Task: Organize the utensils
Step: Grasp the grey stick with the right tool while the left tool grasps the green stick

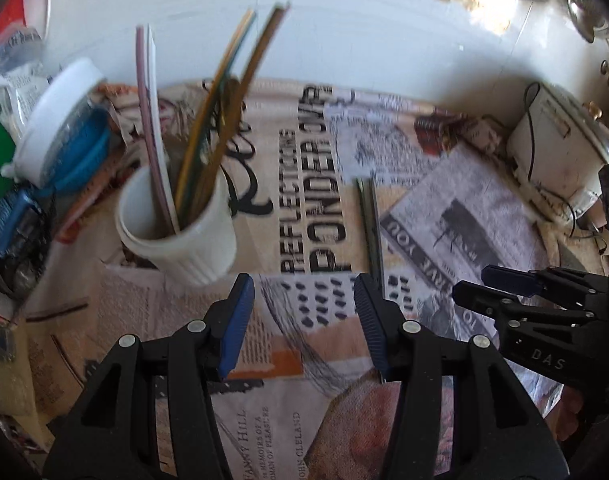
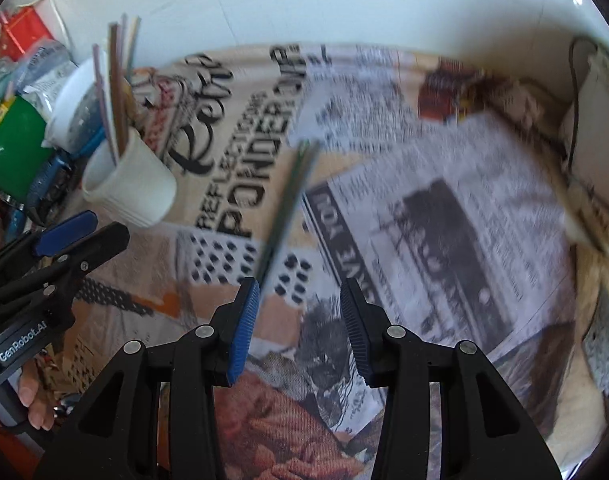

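Now | I see the last green sticks (image 2: pixel 290 196) lying on the newspapered counter (image 2: pixel 424 240), long axis running away from me | right hand-held gripper (image 2: pixel 300 320) spread, empty, nearest, directly behind them | left hand-held gripper (image 1: pixel 304 320) spread, empty | white cup (image 1: pixel 184 228) far-left, holding the others.

Newspaper sheets (image 1: pixel 316 216), white-lidded jar (image 1: pixel 52 120), green tin (image 2: pixel 12 152), white box (image 1: pixel 552 148)
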Demonstrator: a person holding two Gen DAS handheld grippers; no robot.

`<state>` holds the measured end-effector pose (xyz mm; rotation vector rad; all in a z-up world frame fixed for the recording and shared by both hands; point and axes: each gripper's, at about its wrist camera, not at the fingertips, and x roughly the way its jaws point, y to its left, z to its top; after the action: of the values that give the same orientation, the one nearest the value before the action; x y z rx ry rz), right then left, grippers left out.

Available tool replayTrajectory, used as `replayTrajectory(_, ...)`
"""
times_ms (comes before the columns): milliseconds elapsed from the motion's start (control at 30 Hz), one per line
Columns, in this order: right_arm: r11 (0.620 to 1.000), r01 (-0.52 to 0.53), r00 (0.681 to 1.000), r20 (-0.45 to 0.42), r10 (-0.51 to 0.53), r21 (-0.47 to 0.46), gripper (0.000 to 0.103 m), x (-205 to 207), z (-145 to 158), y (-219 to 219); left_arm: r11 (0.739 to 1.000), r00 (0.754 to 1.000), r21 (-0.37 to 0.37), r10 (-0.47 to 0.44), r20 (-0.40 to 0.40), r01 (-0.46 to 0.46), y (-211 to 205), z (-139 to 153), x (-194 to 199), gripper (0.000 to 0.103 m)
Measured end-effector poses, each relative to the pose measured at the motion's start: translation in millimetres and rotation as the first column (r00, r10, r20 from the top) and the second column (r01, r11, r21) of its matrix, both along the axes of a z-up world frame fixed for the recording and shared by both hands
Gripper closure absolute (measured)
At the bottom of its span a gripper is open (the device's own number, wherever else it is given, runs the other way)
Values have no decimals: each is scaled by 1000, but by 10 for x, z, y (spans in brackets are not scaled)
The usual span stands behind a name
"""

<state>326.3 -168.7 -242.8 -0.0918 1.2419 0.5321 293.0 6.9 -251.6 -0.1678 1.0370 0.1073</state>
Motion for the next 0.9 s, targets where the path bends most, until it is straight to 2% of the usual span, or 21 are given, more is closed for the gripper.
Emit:
replayTrajectory(133,1000,24,998,-57,-24,1,64,39,-284,-32,1000,998,-10,-1,-68,1,-72,-288,3,52)
replayTrajectory(233,999,34,996,-87,-32,20,64,117,-429,-1,1000,996,-18,11,-89,-12,-81,-422,-14,52)
replayTrajectory(433,999,24,996,-91,-22,25,64,273,-558,217,999,992,-13,32,-119,-34,-27,-593,-65,52)
replayTrajectory(700,1000,-3,998,-65,2,-12,75,355,-617,416,999,992,-3,42,-116,-43,72,-584,-97,52)
replayTrajectory(767,1000,-9,999,-47,7,-26,83,368,-617,424,999,993,1,40,-113,-40,85,-574,-91,52)
replayTrajectory(900,998,-24,1000,-16,23,-54,87,375,-617,475,1000,993,4,28,-110,-28,90,-565,-52,52)
